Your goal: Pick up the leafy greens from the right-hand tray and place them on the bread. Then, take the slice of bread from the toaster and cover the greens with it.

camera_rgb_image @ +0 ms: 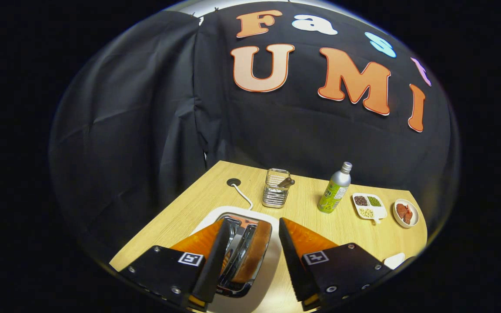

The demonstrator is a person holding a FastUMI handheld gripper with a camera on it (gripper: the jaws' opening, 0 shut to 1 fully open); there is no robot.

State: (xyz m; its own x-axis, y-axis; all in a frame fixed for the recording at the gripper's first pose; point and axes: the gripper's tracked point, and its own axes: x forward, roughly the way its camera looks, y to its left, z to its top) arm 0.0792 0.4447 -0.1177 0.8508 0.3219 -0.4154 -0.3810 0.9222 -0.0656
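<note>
Gripper view: gripper (pixel 252 243) agape over browned bread slice (pixel 255 252)

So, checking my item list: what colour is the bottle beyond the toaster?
Silver with a green label, bottle, gripper view; the tool is open over the toaster.

The table (pixel 320 217) beyond the gripper (pixel 252 256) is evenly lit from above; straight lines are bowed near the rim.

The table (pixel 320 217) is pale matt wood-grain. The toaster (pixel 237 256) has a glossy white shell and shiny metal slots; its bread slice (pixel 255 252) looks rough-crusted. The wire holder (pixel 275 189) is polished metal, the bottle (pixel 335 189) brushed metal, the wall matt cloth.
</note>
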